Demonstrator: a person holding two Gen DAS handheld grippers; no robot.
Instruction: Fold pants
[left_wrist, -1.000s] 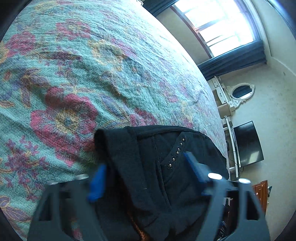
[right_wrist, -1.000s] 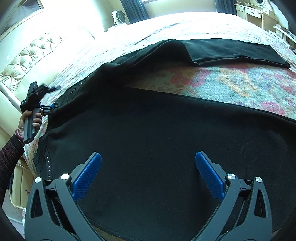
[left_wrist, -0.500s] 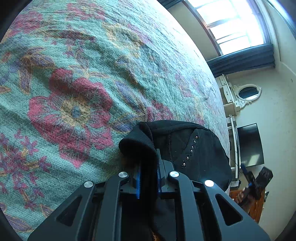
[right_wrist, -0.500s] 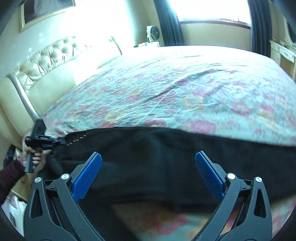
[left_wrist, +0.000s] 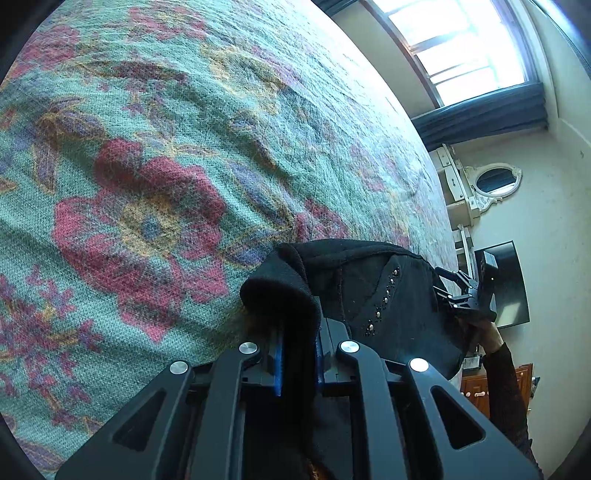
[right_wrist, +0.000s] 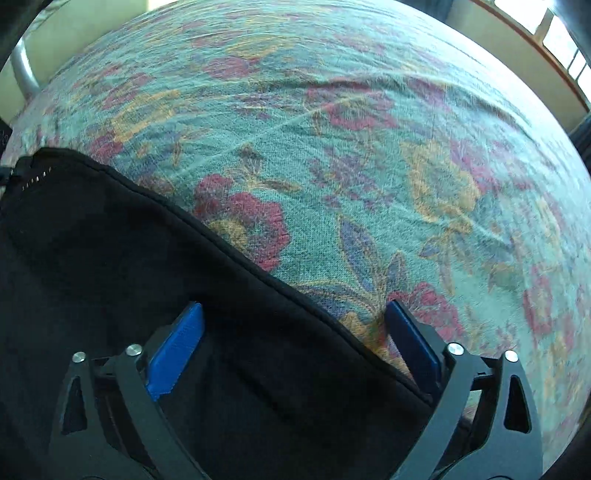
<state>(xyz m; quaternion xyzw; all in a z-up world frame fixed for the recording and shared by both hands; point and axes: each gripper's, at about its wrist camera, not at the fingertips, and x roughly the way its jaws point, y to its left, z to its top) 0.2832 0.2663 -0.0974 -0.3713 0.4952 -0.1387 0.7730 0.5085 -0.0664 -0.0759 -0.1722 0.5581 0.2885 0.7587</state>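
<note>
Left gripper (left_wrist: 298, 363): fingers (left_wrist: 277, 365) pinched hard onto a thick rolled edge of the black pants (left_wrist: 369, 295), blue pads nearly hidden by the cloth bunched between them; tool angled down toward the bed, cloth humped up just ahead of the tips.

Right gripper (right_wrist: 295, 332): fingers (right_wrist: 177, 347) wide apart and closing; left pad over black cloth, right pad over the bedspread (right_wrist: 369, 166), the hem of the pants (right_wrist: 129, 277) running diagonally between them; pads not pressing on the cloth; tool pointing steeply down at the bed.

In the left wrist view the right gripper (left_wrist: 467, 293) shows small at the far edge of the garment, held by a hand (left_wrist: 487, 334) with a dark sleeve (left_wrist: 504, 387).

Pants: black, soft knit-like surface; a row of small metal studs (left_wrist: 384, 295) along a seam near the waist; lying on the floral bedspread (left_wrist: 166, 166), one corner raised in the left grip, the rest spread flat across the lower left of the right wrist view.

Hard to make out: legs and full outline cut off by both frames; right wrist view blurred toward the top; fold state of the garment cannot be told; how much cloth sits under the left tool's body is hidden.
</note>
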